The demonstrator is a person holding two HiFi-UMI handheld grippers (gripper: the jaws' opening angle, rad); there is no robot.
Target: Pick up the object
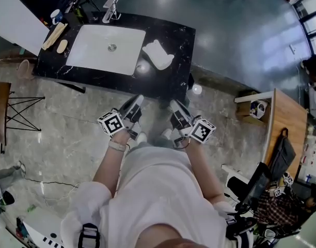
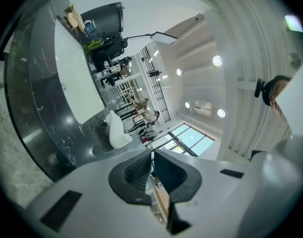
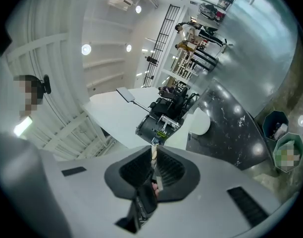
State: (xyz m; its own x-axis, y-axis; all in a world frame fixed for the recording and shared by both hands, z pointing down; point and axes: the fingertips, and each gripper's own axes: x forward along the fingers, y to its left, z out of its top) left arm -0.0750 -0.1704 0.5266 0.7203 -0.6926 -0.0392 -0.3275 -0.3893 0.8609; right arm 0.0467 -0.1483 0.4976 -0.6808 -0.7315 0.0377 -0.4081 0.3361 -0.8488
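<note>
Task not begun: the white object [image 1: 158, 54] is left untouched on the black table [image 1: 179, 37], just right of the sink [image 1: 96, 53]. Left gripper [image 1: 136, 102] and right gripper [image 1: 176, 107] are held closed, empty, well short of it; approach and grasp remain

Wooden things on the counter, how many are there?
2, both on the black counter left of the sink: a long wooden piece and a smaller oval piece beside it. None seems hidden.
</note>
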